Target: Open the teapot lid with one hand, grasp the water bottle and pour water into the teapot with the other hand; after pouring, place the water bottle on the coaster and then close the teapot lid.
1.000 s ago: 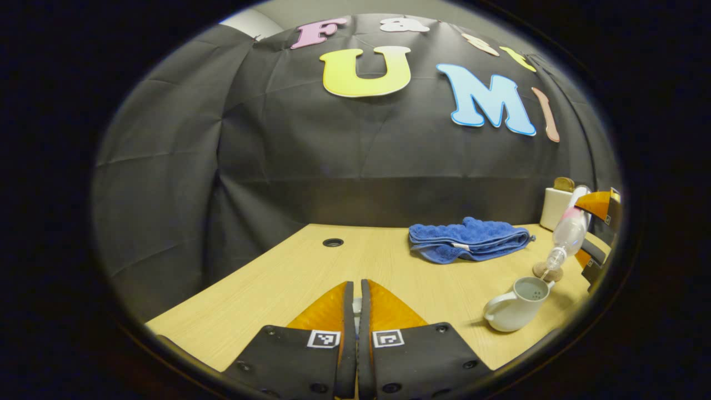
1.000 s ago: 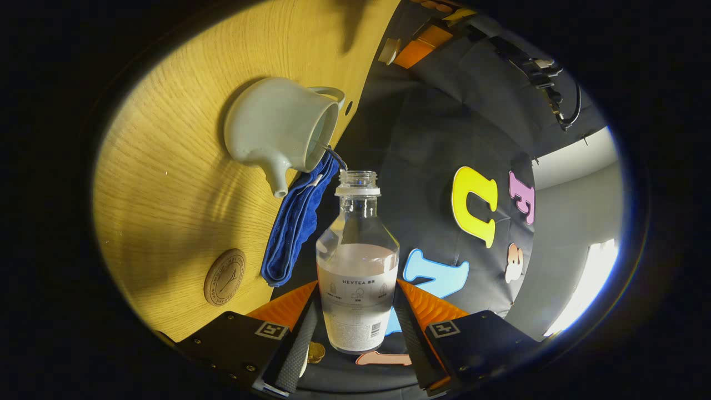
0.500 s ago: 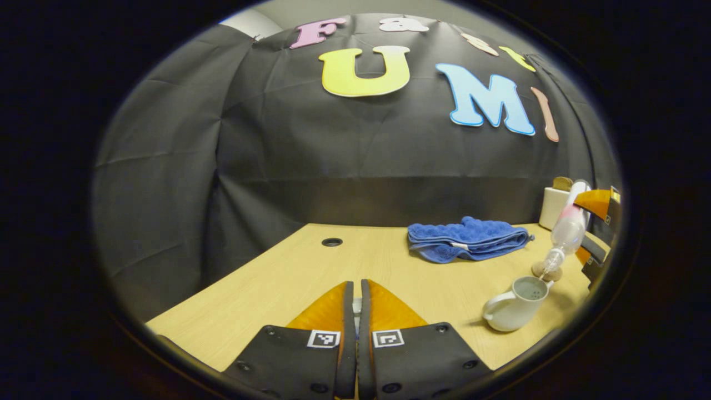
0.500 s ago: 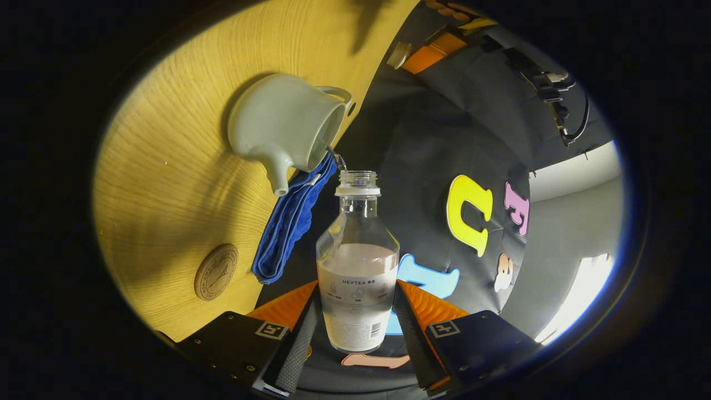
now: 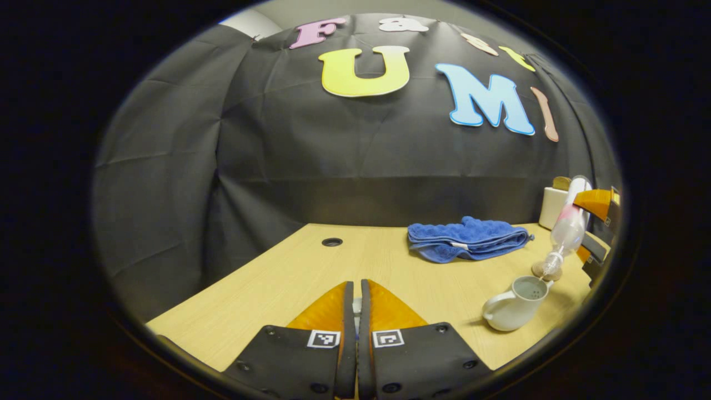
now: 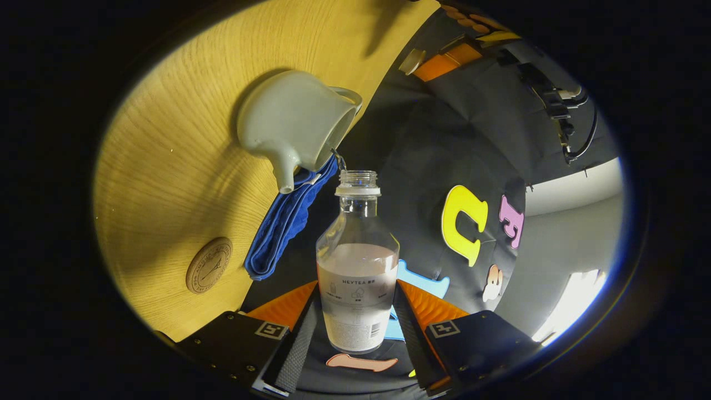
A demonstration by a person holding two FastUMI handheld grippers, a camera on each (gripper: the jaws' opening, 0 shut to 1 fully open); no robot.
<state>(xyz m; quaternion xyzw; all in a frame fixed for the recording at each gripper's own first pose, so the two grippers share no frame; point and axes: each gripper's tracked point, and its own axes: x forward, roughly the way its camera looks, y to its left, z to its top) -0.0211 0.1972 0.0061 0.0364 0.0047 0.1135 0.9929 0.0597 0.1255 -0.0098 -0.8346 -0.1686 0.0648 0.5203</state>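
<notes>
A clear water bottle (image 6: 357, 261), uncapped and about half full, is clamped between the fingers of my right gripper (image 6: 357, 294). It is tilted mouth-down, and a thin stream runs into the open pale teapot (image 6: 289, 125). In the left gripper view the bottle (image 5: 565, 228) leans over the teapot (image 5: 514, 311) at the far right, with the round coaster (image 5: 537, 270) just behind it. My left gripper (image 5: 356, 286) hovers over the table, shut on a small pale piece. In the right gripper view that is the teapot lid (image 6: 412, 60). The coaster (image 6: 209, 265) lies bare.
A folded blue towel (image 5: 466, 239) lies behind the teapot on the wooden table (image 5: 311, 266). A white box (image 5: 555, 205) stands at the back right corner. A cable hole (image 5: 332, 242) sits near the back left.
The right gripper has tipped the bottle a little further, so the teapot and coaster have swung round in its view. The left gripper has stayed where it was with the lid.
</notes>
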